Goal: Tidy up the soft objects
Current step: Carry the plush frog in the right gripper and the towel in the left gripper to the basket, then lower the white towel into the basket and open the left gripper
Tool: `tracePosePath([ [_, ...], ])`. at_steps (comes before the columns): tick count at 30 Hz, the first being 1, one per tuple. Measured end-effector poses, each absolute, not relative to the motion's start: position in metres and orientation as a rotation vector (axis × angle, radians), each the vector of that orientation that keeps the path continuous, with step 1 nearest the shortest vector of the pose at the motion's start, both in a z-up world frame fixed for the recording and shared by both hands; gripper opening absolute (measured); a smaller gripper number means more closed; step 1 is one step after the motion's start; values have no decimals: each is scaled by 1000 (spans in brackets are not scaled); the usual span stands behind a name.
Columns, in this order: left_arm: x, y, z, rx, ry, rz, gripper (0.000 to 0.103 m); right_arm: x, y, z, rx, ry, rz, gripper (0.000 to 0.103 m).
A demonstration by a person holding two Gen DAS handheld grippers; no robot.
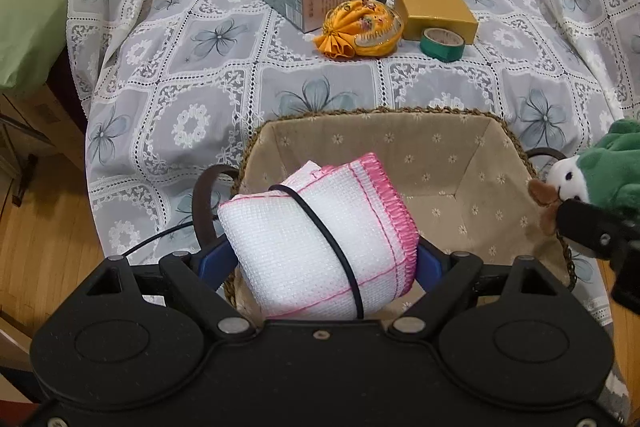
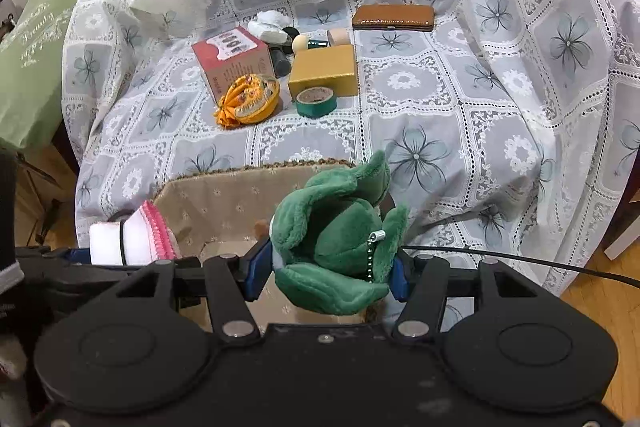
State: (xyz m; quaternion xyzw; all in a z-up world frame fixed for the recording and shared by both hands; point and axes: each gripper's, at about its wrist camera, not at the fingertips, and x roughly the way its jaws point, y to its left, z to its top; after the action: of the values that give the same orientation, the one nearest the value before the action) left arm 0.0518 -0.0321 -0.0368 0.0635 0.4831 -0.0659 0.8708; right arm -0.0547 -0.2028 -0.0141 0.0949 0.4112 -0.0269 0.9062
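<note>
**Over the basket: two soft things ready to drop**

Above the lined basket (image 1: 472, 147) we hold both loads. Left gripper (image 1: 324, 259) has its jaws clenched on the rolled white cloth (image 1: 304, 239) with the pink edge and a black band around it; the roll hangs over the basket's near-left corner. Right gripper (image 2: 326, 267) has its jaws grasping the green plush toy (image 2: 340, 247), which sits over the basket's right side.

To do it well, we judge: lower each load inside the rim before letting go, so nothing catches on the braided edge or the dark handle by the roll. Keep the two grippers apart; they are near each other. Set the roll to the left, the toy to the right, so both fit flat.

Left view shows the basket floor, bare, and the toy's white face and brown bit, hidden in the right view. Right view shows the toy's bead chain and the far worktop clutter more fully: orange pouch (image 2: 248, 99), green tape roll (image 2: 316, 101), gold box (image 2: 324, 73), brown case (image 2: 393, 17).
</note>
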Motion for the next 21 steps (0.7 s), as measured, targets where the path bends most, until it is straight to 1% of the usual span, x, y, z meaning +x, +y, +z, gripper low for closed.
tracePosePath([
  [5, 45, -35, -40, 148, 1004, -131, 88, -55, -200, -17, 187, 860, -49, 57],
  [13, 42, -34, -42, 139, 1003, -145, 89, -55, -199, -17, 176, 864, -51, 57],
  [21, 41, -29, -38, 108, 977, -144, 97, -55, -201, -17, 172, 866, -48, 57],
])
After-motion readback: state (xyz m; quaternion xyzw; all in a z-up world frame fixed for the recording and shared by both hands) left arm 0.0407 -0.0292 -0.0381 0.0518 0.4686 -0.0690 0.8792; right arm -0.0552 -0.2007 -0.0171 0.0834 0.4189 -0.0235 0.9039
